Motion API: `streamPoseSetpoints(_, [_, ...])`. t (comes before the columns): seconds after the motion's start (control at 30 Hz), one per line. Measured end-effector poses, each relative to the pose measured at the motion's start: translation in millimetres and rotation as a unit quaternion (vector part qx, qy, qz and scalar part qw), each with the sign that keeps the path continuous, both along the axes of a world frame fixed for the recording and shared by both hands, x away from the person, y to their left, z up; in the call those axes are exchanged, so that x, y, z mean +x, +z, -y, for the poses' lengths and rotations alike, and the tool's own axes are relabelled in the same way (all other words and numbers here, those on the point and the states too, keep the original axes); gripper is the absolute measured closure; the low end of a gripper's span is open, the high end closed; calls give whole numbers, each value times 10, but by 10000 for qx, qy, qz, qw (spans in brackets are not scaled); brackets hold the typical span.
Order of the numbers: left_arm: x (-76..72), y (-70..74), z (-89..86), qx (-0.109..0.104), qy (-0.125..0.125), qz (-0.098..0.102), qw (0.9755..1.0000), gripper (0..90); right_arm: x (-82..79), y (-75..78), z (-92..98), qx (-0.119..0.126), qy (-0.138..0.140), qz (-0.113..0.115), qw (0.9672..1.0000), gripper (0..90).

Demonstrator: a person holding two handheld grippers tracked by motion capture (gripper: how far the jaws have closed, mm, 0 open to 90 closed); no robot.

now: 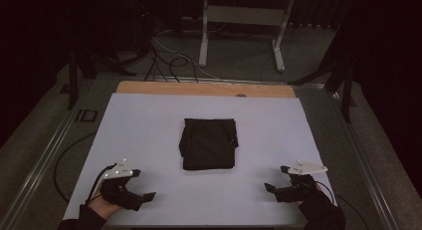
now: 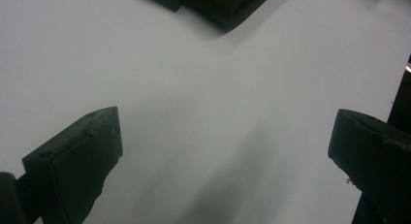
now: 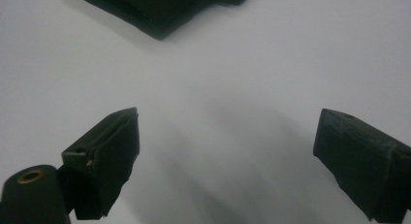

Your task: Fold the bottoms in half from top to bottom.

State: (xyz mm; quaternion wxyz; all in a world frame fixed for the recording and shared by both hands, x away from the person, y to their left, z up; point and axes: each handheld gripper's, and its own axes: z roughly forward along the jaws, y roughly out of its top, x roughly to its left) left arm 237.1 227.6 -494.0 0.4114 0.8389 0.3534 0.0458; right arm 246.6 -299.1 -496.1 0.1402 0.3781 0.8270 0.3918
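- Black folded cloth (image 1: 208,143): task item, but claws first.
- Left gripper (image 1: 144,189): jaws wide apart, empty, at 7 o'clock of the white mat (image 1: 149,125).
- Right gripper (image 1: 276,180): jaws wide apart, empty, at 5 o'clock.
- Cloth lies flat mid-mat, 12 o'clock of both claws, well apart from each.
- Likely soft, light, floppy; layers may slide. Pinch the two near corners (image 3: 160,27), all layers.

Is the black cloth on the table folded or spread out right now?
Folded. The black cloth lies as a compact, roughly square bundle on the white table sheet, with layered edges visible at its corner in the right gripper view.
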Motion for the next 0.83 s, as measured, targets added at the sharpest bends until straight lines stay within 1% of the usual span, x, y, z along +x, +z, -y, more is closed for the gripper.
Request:
streamPoseSetpoints(0.03, [6,-3,8,-28,-7,1,10000,0,11,-8,-34,-40,66,20,10000,92])
streamPoseSetpoints(0.17, [7,3,19,-27,-45,36,10000,0,22,-8,-56,-37,77,34,10000,92])
streamPoseSetpoints(0.33, [1,9,22,-81,-10,71,9999,0,43,-10,-75,-57,88,73,9999,92])
streamPoseSetpoints(0.37, [-2,12,26,-120,3,87,9999,0,46,-12,-76,-68,103,89,9999,92])
streamPoseSetpoints(0.57, [-11,14,58,-97,-3,134,9999,0,40,1,-78,-76,86,109,9999,92])
streamPoseSetpoints(0.83, [-12,12,68,-99,-44,134,9999,0,42,-3,-76,-77,80,103,9999,92])
